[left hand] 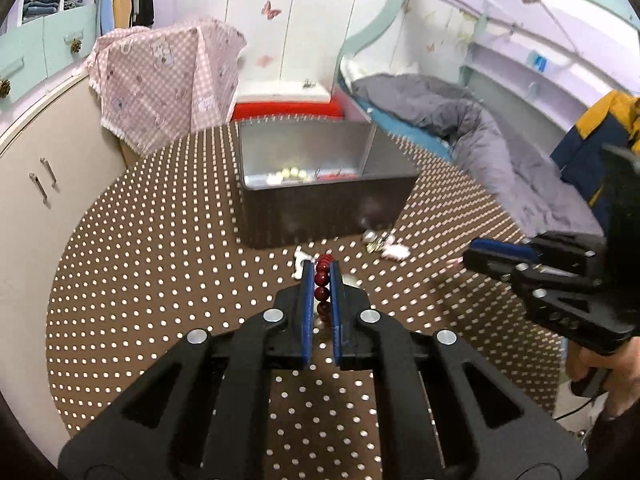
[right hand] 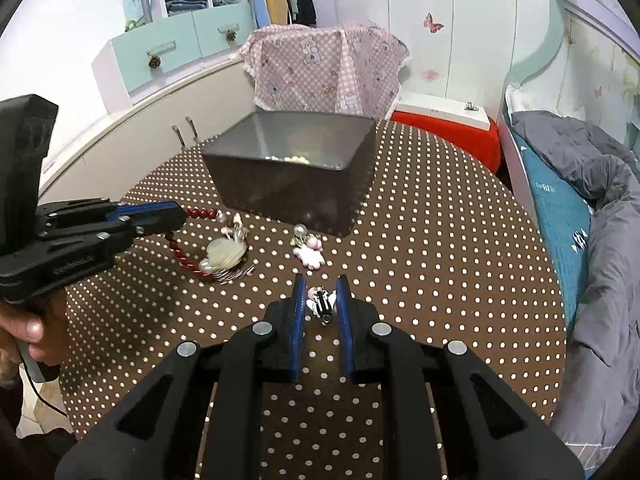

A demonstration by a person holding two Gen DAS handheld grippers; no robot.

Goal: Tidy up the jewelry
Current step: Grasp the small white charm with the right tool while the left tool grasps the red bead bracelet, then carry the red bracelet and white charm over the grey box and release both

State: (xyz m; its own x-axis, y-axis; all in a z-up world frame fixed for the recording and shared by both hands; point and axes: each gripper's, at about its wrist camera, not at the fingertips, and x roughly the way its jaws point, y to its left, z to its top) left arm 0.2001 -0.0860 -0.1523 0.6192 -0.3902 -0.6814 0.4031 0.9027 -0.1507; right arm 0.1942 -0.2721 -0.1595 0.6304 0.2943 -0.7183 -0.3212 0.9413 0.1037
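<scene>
My left gripper (left hand: pixel 321 268) is shut on a dark red bead bracelet (left hand: pixel 322 280), which hangs from it just above the dotted table; in the right wrist view the bracelet (right hand: pixel 185 258) trails from the left gripper (right hand: pixel 182 216) down to the cloth. My right gripper (right hand: pixel 321 286) is shut on a small black-and-white hair clip (right hand: pixel 321 302) close to the table; it also shows in the left wrist view (left hand: pixel 466 258). The dark jewelry box (left hand: pixel 320 204) stands open behind, with pale beads (left hand: pixel 291 174) inside.
On the brown dotted tablecloth (right hand: pixel 440 260) lie a pearly shell hair comb (right hand: pixel 224 258), a pink flower clip with a pearl (right hand: pixel 308 250) and a white piece (left hand: pixel 301 264). A bed with a grey quilt (left hand: pixel 460 120) lies right, cabinets (right hand: pixel 120 152) left.
</scene>
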